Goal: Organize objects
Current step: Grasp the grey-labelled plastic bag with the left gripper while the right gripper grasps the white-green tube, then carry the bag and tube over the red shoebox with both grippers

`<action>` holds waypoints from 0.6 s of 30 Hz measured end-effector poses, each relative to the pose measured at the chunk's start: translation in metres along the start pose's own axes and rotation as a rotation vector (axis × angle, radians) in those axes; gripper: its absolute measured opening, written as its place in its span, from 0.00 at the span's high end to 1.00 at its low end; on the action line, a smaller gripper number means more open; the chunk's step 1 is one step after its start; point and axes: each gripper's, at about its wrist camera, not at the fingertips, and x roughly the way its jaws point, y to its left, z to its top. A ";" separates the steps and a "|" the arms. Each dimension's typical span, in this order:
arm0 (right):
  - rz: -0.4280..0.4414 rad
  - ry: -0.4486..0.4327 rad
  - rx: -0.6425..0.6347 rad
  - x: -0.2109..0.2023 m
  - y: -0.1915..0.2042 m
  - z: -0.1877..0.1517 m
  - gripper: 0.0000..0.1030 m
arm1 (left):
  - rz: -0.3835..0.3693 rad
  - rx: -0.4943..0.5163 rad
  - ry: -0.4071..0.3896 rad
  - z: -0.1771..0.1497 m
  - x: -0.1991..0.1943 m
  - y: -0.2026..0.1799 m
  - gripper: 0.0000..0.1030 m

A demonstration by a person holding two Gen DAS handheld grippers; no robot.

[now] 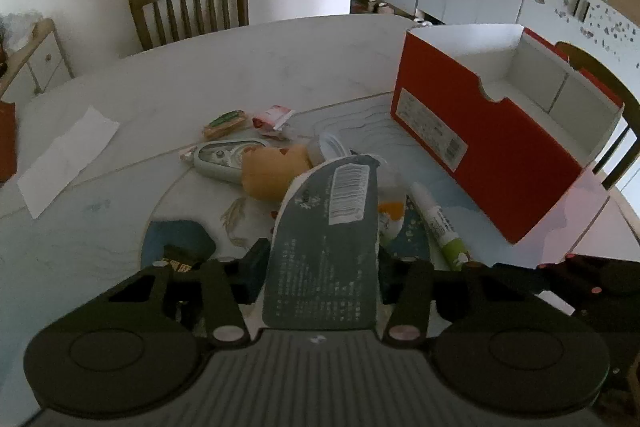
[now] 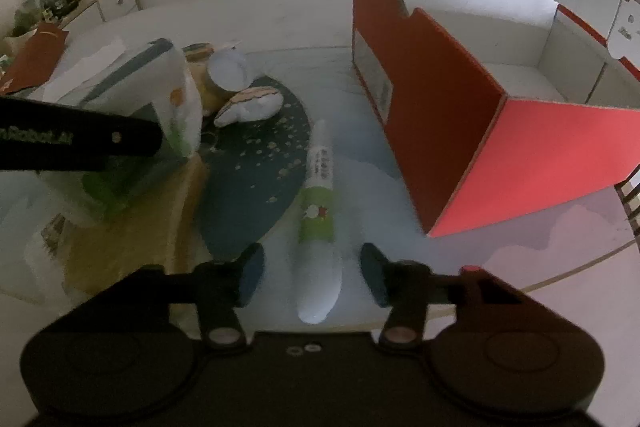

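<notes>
Both tongs narrowed around items on the desk (image 1: 280, 43), beside the open red box (image 1: 492, 147).

The left tongs (image 1: 320, 259) are partly closed, both pads against the sides of a dark grey packet (image 1: 324, 247) that stands up between them, barcode label near its top. The right tongs (image 2: 312, 275) are also partly closed and straddle the white end of a green-and-white tube (image 2: 318, 223) lying on the desk; a gap shows on each side, so the pads are not pressing it. Only the left wrist view shows the small pile behind the packet: a grey tape dispenser (image 1: 224, 159), a tan soft toy (image 1: 272, 171), a green snack bar (image 1: 226, 121) and a white paper slip (image 1: 68, 159). Only the right wrist view shows the packet's white-and-green front, with one black finger of the left tongs across it, and a shell-shaped toy (image 2: 250, 105).
</notes>
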 end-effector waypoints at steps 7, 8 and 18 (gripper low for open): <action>-0.017 0.007 -0.027 0.000 0.002 0.002 0.79 | -0.002 -0.014 -0.005 0.000 -0.005 0.003 0.67; -0.016 0.005 -0.026 -0.002 0.001 0.002 0.79 | -0.001 -0.014 -0.010 0.000 -0.006 0.004 0.68; 0.103 -0.042 0.066 -0.046 -0.010 0.014 0.79 | -0.024 -0.047 -0.021 0.000 -0.021 0.012 0.75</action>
